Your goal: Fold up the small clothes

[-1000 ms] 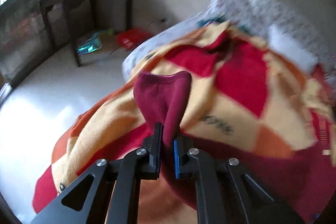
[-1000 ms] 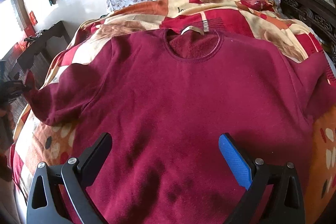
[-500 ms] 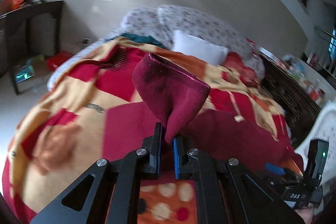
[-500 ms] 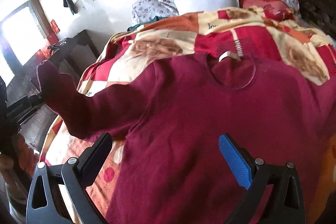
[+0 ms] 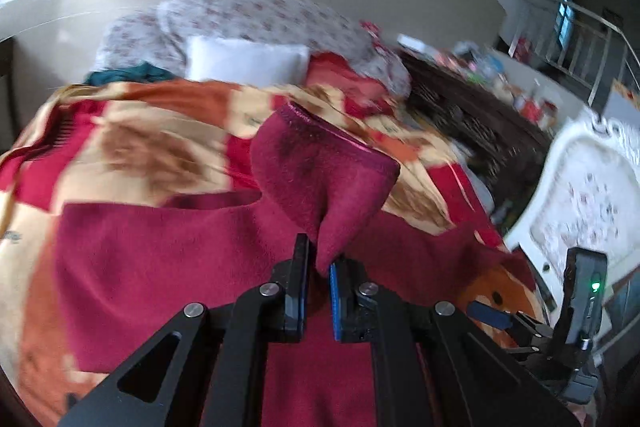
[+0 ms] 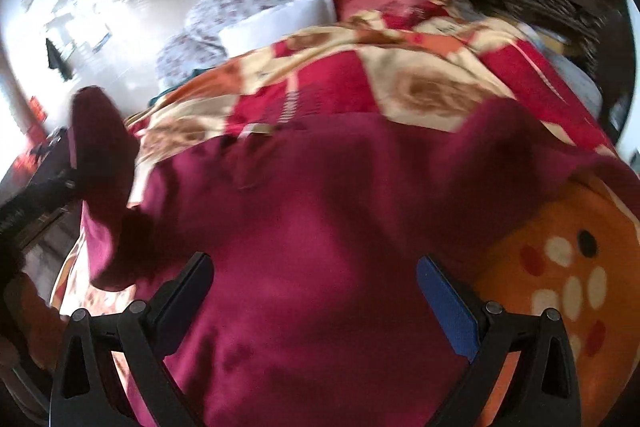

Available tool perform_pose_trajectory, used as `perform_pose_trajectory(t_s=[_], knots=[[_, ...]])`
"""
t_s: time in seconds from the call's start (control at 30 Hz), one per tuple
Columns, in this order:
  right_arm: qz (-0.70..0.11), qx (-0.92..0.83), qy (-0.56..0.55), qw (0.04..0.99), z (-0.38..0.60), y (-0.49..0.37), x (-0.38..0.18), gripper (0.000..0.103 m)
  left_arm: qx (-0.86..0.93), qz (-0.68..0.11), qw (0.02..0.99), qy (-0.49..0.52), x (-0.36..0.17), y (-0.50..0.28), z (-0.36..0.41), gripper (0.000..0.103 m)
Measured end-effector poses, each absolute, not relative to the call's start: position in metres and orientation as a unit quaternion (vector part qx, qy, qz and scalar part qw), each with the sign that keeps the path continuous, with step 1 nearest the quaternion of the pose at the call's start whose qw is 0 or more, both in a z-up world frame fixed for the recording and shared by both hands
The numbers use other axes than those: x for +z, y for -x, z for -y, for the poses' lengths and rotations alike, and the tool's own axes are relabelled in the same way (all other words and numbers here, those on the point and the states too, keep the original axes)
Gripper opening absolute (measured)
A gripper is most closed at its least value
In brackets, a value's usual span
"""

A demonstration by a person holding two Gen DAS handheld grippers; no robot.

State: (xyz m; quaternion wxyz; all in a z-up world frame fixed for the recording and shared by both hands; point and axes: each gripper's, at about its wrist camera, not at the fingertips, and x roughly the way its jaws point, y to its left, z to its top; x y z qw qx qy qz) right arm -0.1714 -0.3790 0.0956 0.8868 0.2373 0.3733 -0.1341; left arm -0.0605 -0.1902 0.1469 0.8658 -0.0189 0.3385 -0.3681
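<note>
Pinching the sleeve cuff (image 5: 320, 179) in the closed left gripper (image 5: 318, 279), raised over the maroon sweater (image 5: 168, 247) on the blanket (image 5: 132, 143) for folding inward; hovering wide open, empty, the right gripper (image 6: 314, 291) over its body.

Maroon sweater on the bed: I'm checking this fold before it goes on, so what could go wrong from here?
1. The left gripper is shut on only the cuff end of the sleeve; the fabric could slip out mid-carry.
2. The right gripper is open above the sweater and pins nothing, so the body may drag across the blanket and wrinkle.
3. Both views are blurred, so the sleeve may land crooked.
</note>
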Motion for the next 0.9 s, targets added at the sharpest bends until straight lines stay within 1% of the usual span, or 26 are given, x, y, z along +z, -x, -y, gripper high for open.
perform_pose_trajectory(t_s=[0.1,0.2,0.33,0.37,0.4,0.43,0.47,0.5,0.53,0.6,0.67,0.73,0.83,0.87,0.9], knots=[[-0.376,-0.146,-0.257,0.878,0.398,0.180,0.088,0.103,-0.381,-0.363,0.851,-0.005,0.118,0.065,0.238,0.009],[-0.379,-0.154,-0.271,0.871,0.412,0.188,0.084,0.103,-0.383,-0.399,0.833,-0.015,0.086,0.065,0.265,0.009],[-0.373,-0.163,-0.285,0.868,0.425,0.198,0.084,0.103,-0.386,-0.416,0.823,-0.032,0.058,0.066,0.279,0.009],[-0.370,-0.165,-0.287,0.868,0.428,0.198,0.085,0.103,-0.388,-0.417,0.821,-0.035,0.058,0.067,0.278,0.012],[-0.368,-0.165,-0.288,0.868,0.430,0.198,0.086,0.103,-0.389,-0.422,0.818,-0.036,0.059,0.068,0.276,0.022],[-0.368,-0.164,-0.289,0.869,0.431,0.197,0.086,0.103,-0.394,-0.428,0.813,-0.034,0.063,0.067,0.271,0.028],[-0.367,-0.161,-0.288,0.870,0.430,0.195,0.087,0.103,-0.400,-0.428,0.810,-0.030,0.068,0.068,0.266,0.038],[-0.366,-0.157,-0.287,0.871,0.431,0.193,0.088,0.103,-0.405,-0.419,0.812,-0.028,0.077,0.071,0.256,0.045],[-0.367,-0.154,-0.284,0.872,0.430,0.190,0.088,0.103,-0.403,-0.408,0.818,-0.031,0.084,0.073,0.251,0.049],[-0.369,-0.147,-0.271,0.877,0.425,0.181,0.088,0.103,-0.386,-0.376,0.842,-0.041,0.104,0.076,0.223,0.064],[-0.370,-0.142,-0.257,0.881,0.421,0.171,0.087,0.103,-0.363,-0.357,0.860,-0.046,0.115,0.077,0.198,0.067],[-0.372,-0.136,-0.240,0.886,0.416,0.158,0.086,0.103,-0.332,-0.343,0.877,-0.049,0.121,0.073,0.168,0.067],[-0.381,-0.127,-0.207,0.892,0.408,0.133,0.084,0.103,-0.284,-0.343,0.894,-0.047,0.117,0.061,0.131,0.068],[-0.381,-0.121,-0.197,0.895,0.405,0.125,0.083,0.102,-0.269,-0.347,0.897,-0.044,0.114,0.057,0.119,0.068],[-0.383,-0.116,-0.187,0.897,0.402,0.115,0.081,0.099,-0.257,-0.352,0.899,-0.041,0.110,0.052,0.108,0.068]])
